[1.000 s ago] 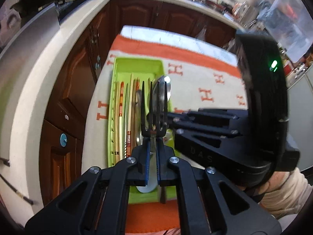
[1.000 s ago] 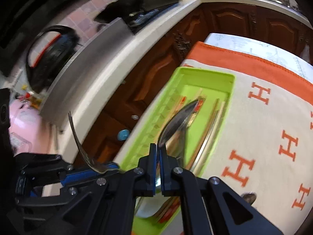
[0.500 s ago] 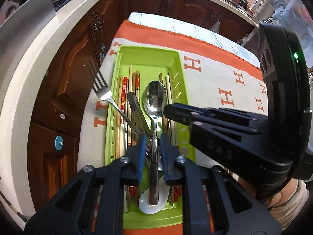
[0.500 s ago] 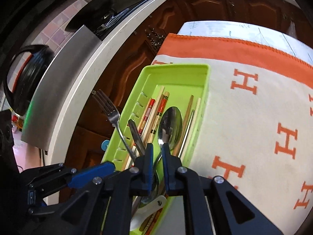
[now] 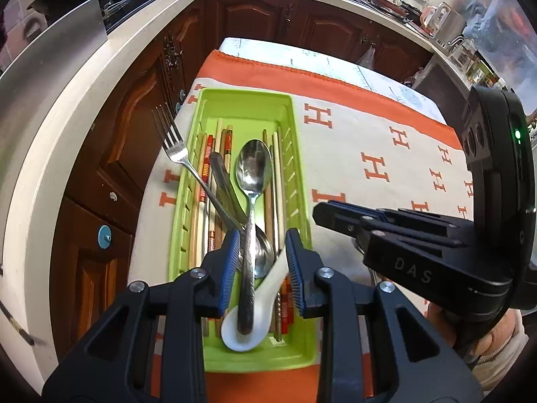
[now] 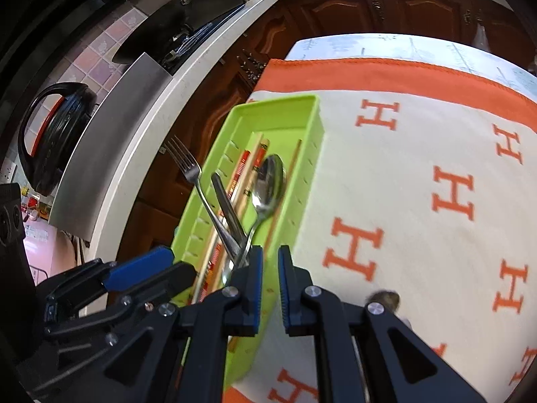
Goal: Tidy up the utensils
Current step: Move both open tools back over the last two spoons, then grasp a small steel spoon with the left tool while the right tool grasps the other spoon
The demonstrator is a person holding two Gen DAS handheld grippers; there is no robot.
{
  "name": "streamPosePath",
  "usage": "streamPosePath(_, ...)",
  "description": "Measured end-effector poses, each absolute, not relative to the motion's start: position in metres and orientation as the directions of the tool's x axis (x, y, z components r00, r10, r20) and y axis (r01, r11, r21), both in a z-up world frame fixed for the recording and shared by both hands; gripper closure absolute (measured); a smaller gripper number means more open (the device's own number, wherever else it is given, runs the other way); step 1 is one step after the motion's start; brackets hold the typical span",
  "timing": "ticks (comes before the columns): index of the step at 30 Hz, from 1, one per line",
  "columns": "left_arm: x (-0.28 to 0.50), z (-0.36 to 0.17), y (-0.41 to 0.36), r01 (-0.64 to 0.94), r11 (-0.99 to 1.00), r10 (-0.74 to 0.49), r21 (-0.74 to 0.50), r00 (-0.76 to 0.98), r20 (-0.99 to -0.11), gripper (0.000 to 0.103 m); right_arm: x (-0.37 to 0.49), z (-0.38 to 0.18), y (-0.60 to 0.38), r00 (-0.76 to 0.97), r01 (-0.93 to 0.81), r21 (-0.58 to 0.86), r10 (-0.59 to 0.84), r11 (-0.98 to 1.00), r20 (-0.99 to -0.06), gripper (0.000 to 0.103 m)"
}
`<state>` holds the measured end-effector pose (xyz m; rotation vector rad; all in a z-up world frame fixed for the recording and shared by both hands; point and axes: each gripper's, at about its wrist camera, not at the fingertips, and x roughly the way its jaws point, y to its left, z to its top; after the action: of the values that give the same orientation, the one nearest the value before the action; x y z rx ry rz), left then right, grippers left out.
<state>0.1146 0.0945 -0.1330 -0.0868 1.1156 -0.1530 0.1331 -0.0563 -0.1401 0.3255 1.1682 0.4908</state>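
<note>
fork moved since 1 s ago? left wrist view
Yes. The fork was upright, clamped in the left tool; now it lies released, slanting across the green tray's left wall, tines outside it.

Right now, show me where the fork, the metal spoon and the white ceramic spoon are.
fork (image 5: 174,149), left wrist view, at the base of its tines, out over the tray's left wall.
metal spoon (image 5: 253,168), left wrist view, middle of its bowl.
white ceramic spoon (image 5: 235,337), left wrist view, near rim of its bowl.
</note>
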Motion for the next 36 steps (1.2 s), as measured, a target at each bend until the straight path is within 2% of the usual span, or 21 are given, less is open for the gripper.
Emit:
streamPosePath(14,0.085,-0.126,0.055,0.137,0.984,-0.161,-0.110,0.452,-0.877,0.076,0.087,-0.138,-0.107,0.355,-0.126,0.474,0.486,0.871,-0.799,0.093)
streamPosePath(15,0.084,-0.126,0.050,0.143,0.984,-0.163,-0.109,0.454,-0.876,0.076,0.084,-0.138,-0.111,0.359,-0.121,0.472,0.482,0.873,-0.799,0.092)
streamPosePath(16,0.083,-0.126,0.048,0.149,0.983,-0.166,-0.109,0.453,-0.876,0.075,0.082,-0.138,-0.114,0.363,-0.115,0.472,0.479,0.874,-0.799,0.086)
streamPosePath(17,0.082,-0.126,0.043,0.156,0.981,-0.170,-0.110,0.451,-0.876,0.073,0.080,-0.139,-0.119,0.368,-0.106,0.472,0.476,0.875,-0.799,0.081)
streamPosePath(18,0.081,-0.127,0.039,0.164,0.980,-0.175,-0.112,0.449,-0.876,0.069,0.077,-0.139,-0.124,0.374,-0.096,0.473,0.472,0.876,-0.798,0.080)
streamPosePath(27,0.078,-0.143,0.007,0.236,0.963,-0.219,-0.128,0.418,-0.882,0.067,0.063,-0.156,-0.160,0.382,-0.007,0.452,0.420,0.892,-0.823,0.080)
streamPosePath(36,0.077,-0.178,-0.023,0.291,0.947,-0.233,-0.134,0.341,-0.911,0.067,0.055,-0.173,-0.166,0.359,-0.004,0.445,0.416,0.896,-0.836,0.080)
